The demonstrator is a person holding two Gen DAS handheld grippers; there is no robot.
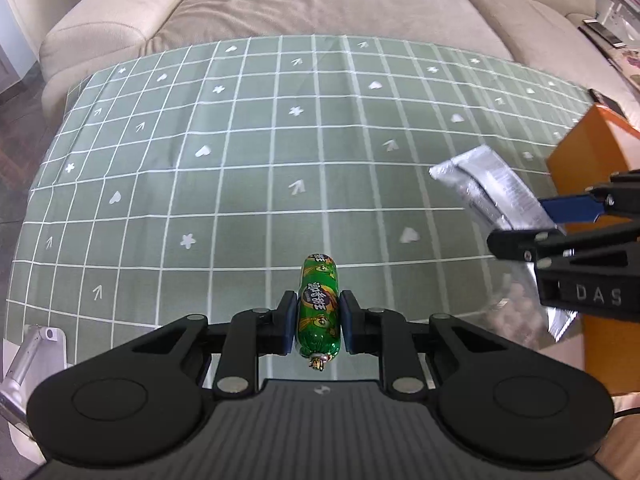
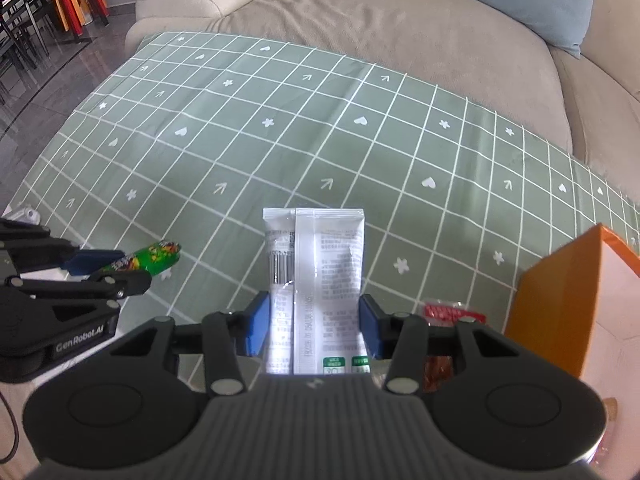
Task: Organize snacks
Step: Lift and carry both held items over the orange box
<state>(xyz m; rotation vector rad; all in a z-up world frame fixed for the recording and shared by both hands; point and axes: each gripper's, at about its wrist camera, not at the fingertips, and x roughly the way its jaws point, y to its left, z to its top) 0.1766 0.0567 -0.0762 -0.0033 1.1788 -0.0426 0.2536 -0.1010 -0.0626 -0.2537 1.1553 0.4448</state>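
The left claw (image 1: pixel 319 316) grips a green-wrapped sausage (image 1: pixel 319 308) between its blue pads, lifted above a table covered by a green grid-patterned cloth (image 1: pixel 240 160) printed with white hearts, flowers and arrows. The sausage wrapper's lettering is too small to read. The right claw (image 2: pixel 316 324) is closed on a white snack sachet (image 2: pixel 316 280) showing a barcode and fine print, its top end pointing away. The claw bodies read "DAS" and "GenRobot.AI". An open orange box (image 2: pixel 560 300) stands at the right, a red packet (image 2: pixel 452 312) beside it. A beige sofa (image 2: pixel 360 12) lies beyond.
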